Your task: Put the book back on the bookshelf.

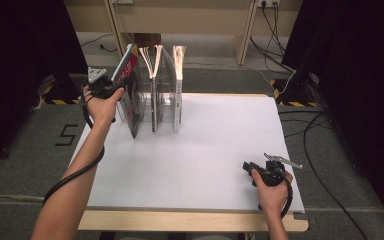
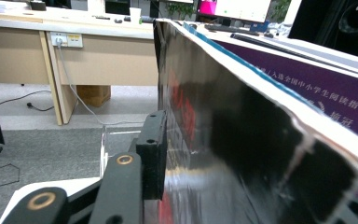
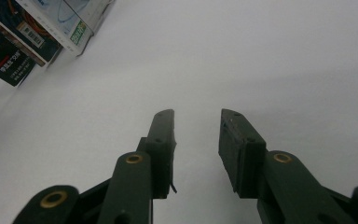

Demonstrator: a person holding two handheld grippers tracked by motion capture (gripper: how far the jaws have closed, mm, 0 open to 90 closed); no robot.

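A dark-covered book [image 1: 131, 87] leans left at the left end of a clear divider rack [image 1: 166, 107] at the back left of the table. My left gripper [image 1: 119, 84] is at the book's upper edge, with the book between its jaws. In the left gripper view, one black finger pad [image 2: 152, 154] stands right beside the glossy black cover [image 2: 223, 140]; the other jaw is hidden behind the book. The jaws look open around it. My right gripper [image 1: 248, 168] rests low at the front right, open over the bare white surface [image 3: 261, 56], with nothing between its fingers [image 3: 196, 116].
Two more books [image 1: 153, 75] [image 1: 179, 70] stand upright in the rack, their lower corners showing at the upper left of the right gripper view [image 3: 51, 28]. The white table top [image 1: 210, 145] ends in a wooden front edge [image 1: 180, 221]. Desks and floor cables lie beyond.
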